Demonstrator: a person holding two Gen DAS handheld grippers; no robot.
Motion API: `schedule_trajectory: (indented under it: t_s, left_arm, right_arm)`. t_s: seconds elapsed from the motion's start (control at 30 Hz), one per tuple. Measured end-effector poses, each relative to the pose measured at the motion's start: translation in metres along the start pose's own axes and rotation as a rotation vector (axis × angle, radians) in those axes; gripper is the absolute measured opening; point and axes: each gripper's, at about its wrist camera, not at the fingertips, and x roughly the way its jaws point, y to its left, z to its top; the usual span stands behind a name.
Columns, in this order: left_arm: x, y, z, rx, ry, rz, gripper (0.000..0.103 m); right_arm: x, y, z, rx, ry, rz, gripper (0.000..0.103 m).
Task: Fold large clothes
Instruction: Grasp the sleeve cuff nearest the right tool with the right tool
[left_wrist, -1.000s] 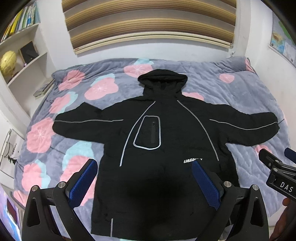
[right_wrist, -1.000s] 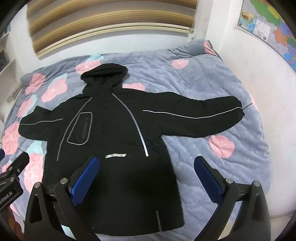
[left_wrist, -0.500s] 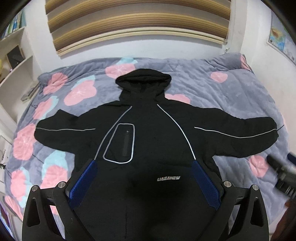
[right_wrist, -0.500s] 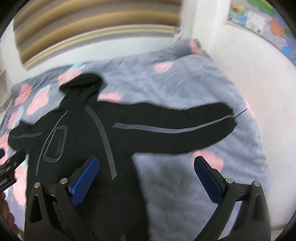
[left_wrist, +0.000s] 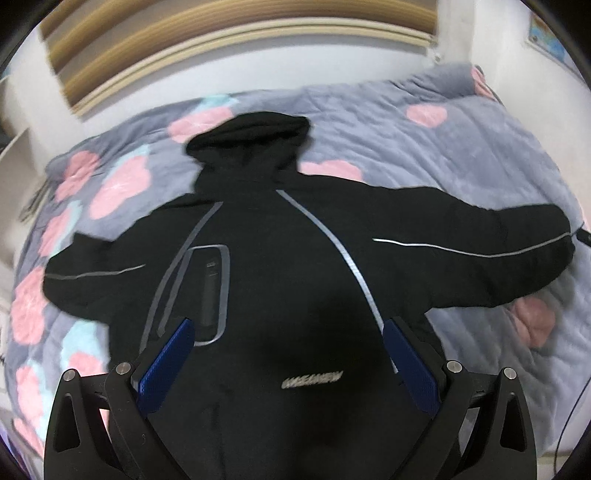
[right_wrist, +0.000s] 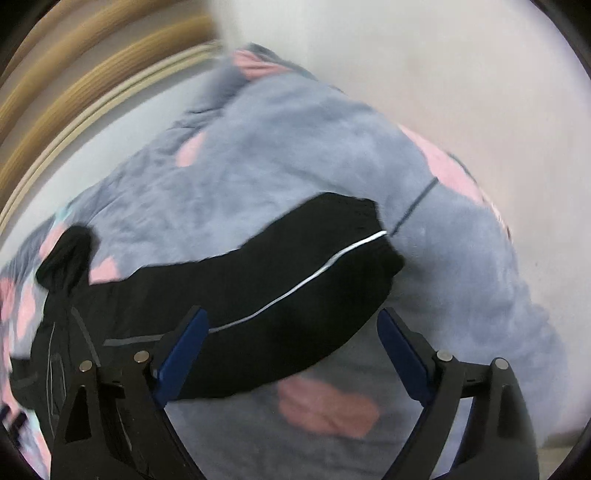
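A black hooded jacket (left_wrist: 280, 266) with grey reflective stripes lies flat, front up, on the bed, both sleeves spread out. My left gripper (left_wrist: 288, 354) is open and empty, hovering over the jacket's chest. In the right wrist view the jacket's right sleeve (right_wrist: 280, 295) stretches toward the bed's right side. My right gripper (right_wrist: 291, 347) is open and empty, above the lower edge of that sleeve near the cuff. The view is blurred.
The bed has a grey quilt (left_wrist: 424, 147) with pink and teal flowers; it also shows in the right wrist view (right_wrist: 295, 155). A white wall (right_wrist: 461, 92) runs along the bed's right side. A wooden headboard (left_wrist: 221, 40) stands behind the bed.
My left gripper has moved forward over the jacket's body. My right gripper has swung right and closer to the right sleeve. Both stay open.
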Motion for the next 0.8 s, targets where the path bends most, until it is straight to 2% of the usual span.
schedule_trajectory:
  t_s: [0.17, 0.27, 0.3, 0.33, 0.37, 0.4, 0.43, 0.53, 0.63, 0.7, 0.77, 0.8]
  left_arm:
    - [0.046, -0.045, 0.024, 0.088, 0.009, -0.095, 0.102]
    - [0.082, -0.078, 0.038, 0.139, 0.043, -0.187, 0.102]
    - [0.092, -0.086, 0.041, 0.151, 0.054, -0.210, 0.102]
    - [0.105, -0.097, 0.044, 0.170, 0.072, -0.227, 0.102]
    - [0.117, -0.109, 0.047, 0.190, 0.091, -0.237, 0.102]
    - [0.126, -0.116, 0.048, 0.205, 0.103, -0.241, 0.102]
    - [0.138, -0.127, 0.050, 0.227, 0.111, -0.246, 0.102]
    - [0.161, -0.151, 0.056, 0.258, 0.122, -0.258, 0.101]
    - [0.174, -0.164, 0.059, 0.251, 0.139, -0.298, 0.101]
    - [0.186, -0.170, 0.058, 0.243, 0.165, -0.322, 0.101]
    - [0.205, -0.176, 0.056, 0.236, 0.213, -0.332, 0.101]
    - [0.219, -0.179, 0.053, 0.236, 0.248, -0.314, 0.101]
  right_arm:
    - [0.056, -0.035, 0.018, 0.100, 0.069, -0.014, 0.094]
    - [0.091, -0.044, 0.019, 0.128, 0.136, -0.027, 0.092]
    - [0.100, -0.044, 0.018, 0.131, 0.157, -0.023, 0.082]
    - [0.105, -0.041, 0.016, 0.127, 0.170, -0.012, 0.063]
    - [0.102, -0.036, 0.015, 0.111, 0.167, 0.008, 0.051]
    - [0.098, -0.033, 0.015, 0.101, 0.160, 0.031, 0.024]
    - [0.085, -0.027, 0.016, 0.085, 0.135, 0.063, 0.015]
    - [0.044, -0.017, 0.021, 0.039, 0.045, 0.098, 0.014]
    - [0.014, -0.020, 0.028, 0.007, -0.037, 0.045, 0.014]
    - [0.017, -0.034, 0.031, 0.041, -0.033, 0.058, 0.013]
    - [0.038, -0.040, 0.030, 0.067, 0.015, 0.044, 0.013]
    - [0.059, -0.043, 0.025, 0.082, 0.068, 0.022, 0.013]
